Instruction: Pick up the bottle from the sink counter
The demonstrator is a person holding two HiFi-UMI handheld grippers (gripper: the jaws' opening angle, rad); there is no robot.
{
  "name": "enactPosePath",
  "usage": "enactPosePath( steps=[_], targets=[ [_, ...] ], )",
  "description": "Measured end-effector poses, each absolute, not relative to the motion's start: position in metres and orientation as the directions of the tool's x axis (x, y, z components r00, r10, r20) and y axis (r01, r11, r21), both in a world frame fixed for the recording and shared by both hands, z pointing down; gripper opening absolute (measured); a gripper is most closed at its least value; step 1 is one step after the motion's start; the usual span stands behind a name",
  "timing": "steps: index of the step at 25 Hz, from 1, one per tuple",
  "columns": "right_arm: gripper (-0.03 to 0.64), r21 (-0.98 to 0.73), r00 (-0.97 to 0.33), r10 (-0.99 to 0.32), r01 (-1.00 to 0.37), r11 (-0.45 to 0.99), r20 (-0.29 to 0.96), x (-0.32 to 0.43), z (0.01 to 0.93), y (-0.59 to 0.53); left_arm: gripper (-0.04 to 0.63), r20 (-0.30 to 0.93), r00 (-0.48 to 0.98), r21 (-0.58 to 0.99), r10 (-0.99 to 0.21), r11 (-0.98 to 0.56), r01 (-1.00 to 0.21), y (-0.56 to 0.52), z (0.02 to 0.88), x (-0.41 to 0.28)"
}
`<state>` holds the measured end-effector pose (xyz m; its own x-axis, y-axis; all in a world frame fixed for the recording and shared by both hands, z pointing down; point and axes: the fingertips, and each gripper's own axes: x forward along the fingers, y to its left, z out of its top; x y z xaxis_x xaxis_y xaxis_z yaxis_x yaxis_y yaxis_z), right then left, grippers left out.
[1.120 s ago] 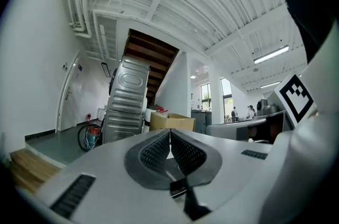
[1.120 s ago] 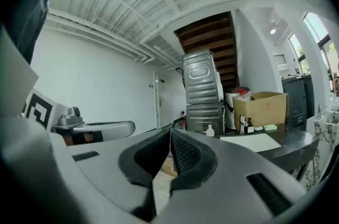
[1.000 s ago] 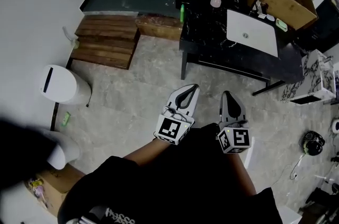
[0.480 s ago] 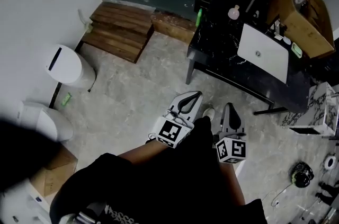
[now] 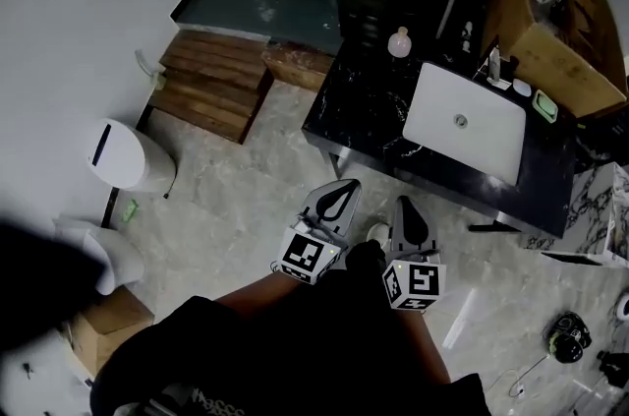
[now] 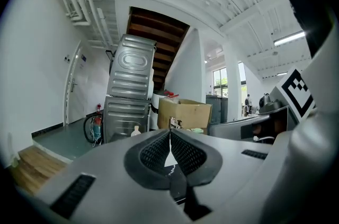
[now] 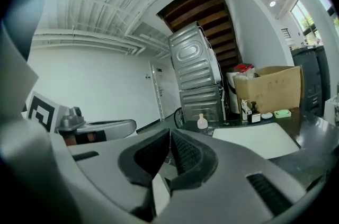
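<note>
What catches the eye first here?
The white sink set in the black marble counter stands out, with a small pale bottle at the counter's back edge. Short of the counter, the left gripper and the right gripper are side by side, both shut and empty.

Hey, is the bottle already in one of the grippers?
No, the bottle stands untouched on the black counter, beside the white sink.

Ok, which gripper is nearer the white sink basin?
Right. In the head view the right gripper is just short of the counter, below the left corner of the sink basin; the left gripper is further left, farther from it.
</note>
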<state>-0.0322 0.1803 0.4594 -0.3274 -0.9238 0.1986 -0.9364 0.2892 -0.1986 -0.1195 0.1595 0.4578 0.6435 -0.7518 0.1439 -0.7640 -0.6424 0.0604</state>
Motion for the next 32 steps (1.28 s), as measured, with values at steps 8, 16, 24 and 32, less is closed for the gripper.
enactPosePath(
  steps=[8, 16, 24, 32],
  targets=[
    [0.040, -0.223, -0.311, -0.931, -0.938, 0.267, 0.194, 0.030, 0.471, 0.113, 0.016, 0.170, 0.629, 0.018, -0.759, -0.635, -0.772, 0.090, 0.451, -0.067],
    [0.038, -0.236, -0.367, -0.904, -0.919, 0.316, 0.219, 0.063, 0.471, 0.085, 0.017, 0.171, 0.597, 0.031, -0.784, -0.601, -0.798, 0.065, 0.444, -0.045],
    [0.038, -0.200, -0.412, -0.890, -0.905, 0.375, 0.197, 0.079, 0.463, 0.062, 0.017, 0.201, 0.548, 0.045, -0.812, -0.551, -0.833, 0.046, 0.449, -0.035],
    [0.038, -0.202, -0.412, -0.876, -0.907, 0.369, 0.251, 0.078, 0.480, 0.041, 0.015, 0.186, 0.505, 0.013, -0.843, -0.512, -0.859, 0.018, 0.443, -0.033]
  ],
)
